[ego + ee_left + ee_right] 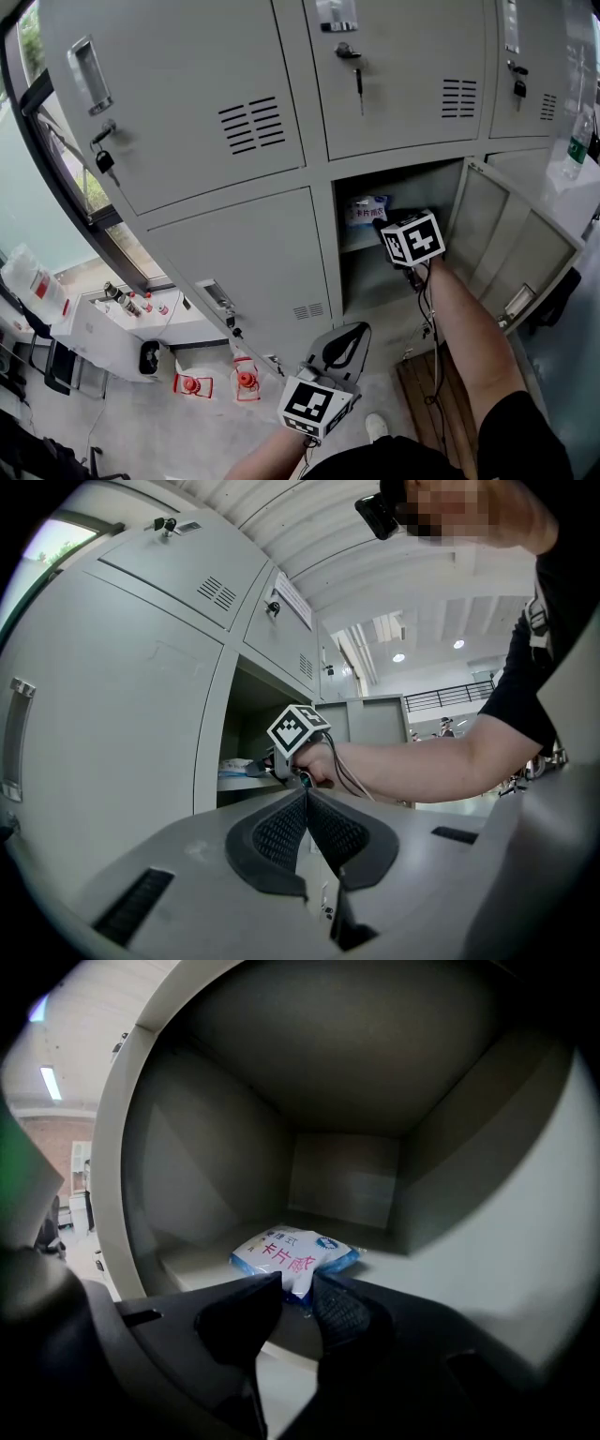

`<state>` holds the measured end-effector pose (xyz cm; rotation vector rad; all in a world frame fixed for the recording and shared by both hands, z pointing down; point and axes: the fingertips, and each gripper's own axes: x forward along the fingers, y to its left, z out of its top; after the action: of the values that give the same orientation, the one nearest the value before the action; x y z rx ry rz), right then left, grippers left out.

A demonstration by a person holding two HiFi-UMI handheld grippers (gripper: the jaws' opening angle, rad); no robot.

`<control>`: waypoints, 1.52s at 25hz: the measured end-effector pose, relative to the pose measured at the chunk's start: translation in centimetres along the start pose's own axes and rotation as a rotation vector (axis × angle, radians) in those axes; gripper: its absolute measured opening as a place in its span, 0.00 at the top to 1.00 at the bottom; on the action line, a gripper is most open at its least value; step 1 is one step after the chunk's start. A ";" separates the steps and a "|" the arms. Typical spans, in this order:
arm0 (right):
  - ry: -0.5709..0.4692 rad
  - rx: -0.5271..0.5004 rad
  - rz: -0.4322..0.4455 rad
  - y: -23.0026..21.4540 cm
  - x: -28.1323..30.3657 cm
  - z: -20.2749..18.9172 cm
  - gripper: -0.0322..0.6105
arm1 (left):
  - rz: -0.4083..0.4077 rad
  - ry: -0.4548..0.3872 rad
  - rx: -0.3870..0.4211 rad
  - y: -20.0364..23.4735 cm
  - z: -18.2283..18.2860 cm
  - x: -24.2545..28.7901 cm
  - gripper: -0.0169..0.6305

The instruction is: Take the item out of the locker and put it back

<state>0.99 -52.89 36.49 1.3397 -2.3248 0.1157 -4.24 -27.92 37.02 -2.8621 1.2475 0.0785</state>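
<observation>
Left gripper [307,803] clenched, empty | right gripper [295,1288] fingers [342,1314] closing, white-blue packet [292,1255] with pink print, near edge between them, flat on grey shelf [192,1265] | grey locker [342,1180], door [506,239] open

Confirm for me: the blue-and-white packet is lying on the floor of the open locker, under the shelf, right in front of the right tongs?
Not quite. The packet lies on the shelf, not on the floor under it, as the right gripper view shows. It is right in front of the right tongs, whose jaws are closing with the packet's near edge between them.
</observation>
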 end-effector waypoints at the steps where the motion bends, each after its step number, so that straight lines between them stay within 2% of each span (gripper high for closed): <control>1: -0.008 0.001 0.001 0.0 0.0 0.1 0.72 | 0.002 0.002 -0.004 0.0 0.0 0.0 0.95; 7: -0.048 0.005 -0.025 0.0 -0.7 0.2 0.77 | 0.010 0.004 -0.011 0.2 -0.1 -0.5 0.95; 20: -0.130 0.035 -0.058 1.1 -3.8 -0.4 0.80 | -0.004 0.000 -0.007 -0.8 0.3 -2.4 0.95; 38: -0.249 0.121 -0.098 5.7 -12.8 -2.6 0.81 | -0.052 0.004 -0.002 -3.8 0.3 -7.9 0.95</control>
<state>2.59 -38.89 34.29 1.6058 -2.4838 0.0623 -6.80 -19.57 37.15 -2.8957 1.1734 0.0740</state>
